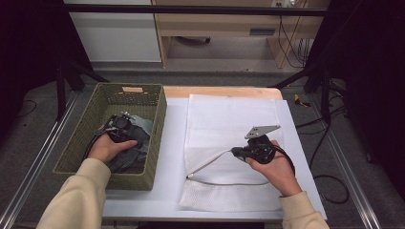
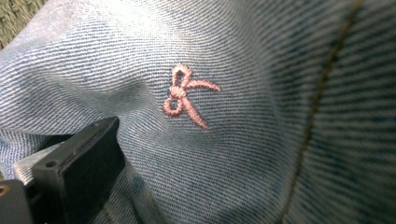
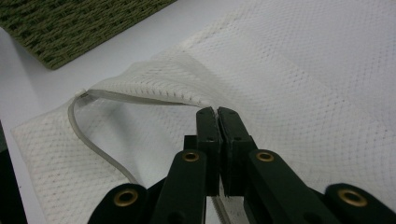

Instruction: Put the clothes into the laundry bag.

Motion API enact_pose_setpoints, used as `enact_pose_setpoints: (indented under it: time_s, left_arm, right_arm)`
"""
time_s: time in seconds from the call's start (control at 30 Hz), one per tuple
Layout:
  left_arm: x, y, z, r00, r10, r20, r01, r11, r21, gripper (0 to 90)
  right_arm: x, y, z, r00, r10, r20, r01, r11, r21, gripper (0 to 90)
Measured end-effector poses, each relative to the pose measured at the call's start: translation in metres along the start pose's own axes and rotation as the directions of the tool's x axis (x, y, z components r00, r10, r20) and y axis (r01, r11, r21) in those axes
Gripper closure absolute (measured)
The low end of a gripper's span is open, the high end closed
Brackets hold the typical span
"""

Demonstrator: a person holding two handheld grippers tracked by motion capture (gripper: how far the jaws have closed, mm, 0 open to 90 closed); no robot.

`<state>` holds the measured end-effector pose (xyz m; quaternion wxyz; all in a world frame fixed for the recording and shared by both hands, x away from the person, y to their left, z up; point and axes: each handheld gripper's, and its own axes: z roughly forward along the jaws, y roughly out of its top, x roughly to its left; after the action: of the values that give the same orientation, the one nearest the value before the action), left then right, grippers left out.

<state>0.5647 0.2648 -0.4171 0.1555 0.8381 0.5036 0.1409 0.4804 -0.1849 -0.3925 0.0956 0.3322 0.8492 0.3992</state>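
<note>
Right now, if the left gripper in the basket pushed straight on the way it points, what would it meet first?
The pale blue denim garment with the pink embroidered bow, lying in the woven green basket. The left gripper looks almost against the cloth already, though depth is unclear.

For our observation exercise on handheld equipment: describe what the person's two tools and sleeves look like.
Both sleeves are cream and long, reaching the wrists. The right tool has black jaws on black links with brass-coloured rivets, a grey three-cornered plate on top and a black cable trailing off the table. The left tool is black too, with a blocky black jaw.
</note>
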Motion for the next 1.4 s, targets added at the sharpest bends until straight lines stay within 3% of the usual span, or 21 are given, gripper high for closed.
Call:
enact_pose_setpoints:
  time_s: [0.33,0.57,0.7,0.77,0.9,1.1,1.4]
  left_arm:
    - [-0.001,0.000,0.001,1.0000,0.000,0.002,0.000,0.9999,0.013,4.3]
    - [0.001,0.000,-0.006,0.9991,0.041,-0.006,-0.041,0.9981,0.046,38.9]
    - [0.005,0.000,-0.014,0.9995,0.031,0.007,-0.032,0.9992,0.022,60.0]
    - [0.005,0.000,-0.019,0.9996,0.028,-0.005,-0.028,0.9996,0.010,65.7]
    - [0.006,-0.001,-0.033,0.9998,0.007,-0.020,-0.009,0.9983,-0.057,68.7]
    - [0.010,-0.007,-0.057,0.9994,-0.006,-0.033,0.000,0.9862,-0.165,69.1]
    - [0.016,-0.016,-0.084,0.9991,-0.030,-0.030,0.019,0.9491,-0.314,69.4]
  right_arm:
    - [0.000,0.000,0.000,1.0000,0.000,0.000,0.000,1.000,0.001,88.1]
    - [0.000,0.000,0.000,1.0000,-0.001,-0.001,0.001,1.000,0.001,88.1]
    - [0.000,0.000,-0.001,1.0000,0.000,0.000,0.000,1.000,-0.001,88.1]
    - [0.000,0.000,0.000,1.0000,0.002,0.001,-0.002,1.000,-0.003,88.1]
    - [-0.001,0.000,-0.001,1.0000,0.004,0.000,-0.004,1.000,-0.007,88.2]
    - [0.002,0.001,-0.001,1.0000,0.003,-0.006,-0.003,1.000,-0.008,88.6]
    - [0.003,0.003,-0.005,0.9998,0.014,-0.014,-0.014,1.000,-0.005,88.9]
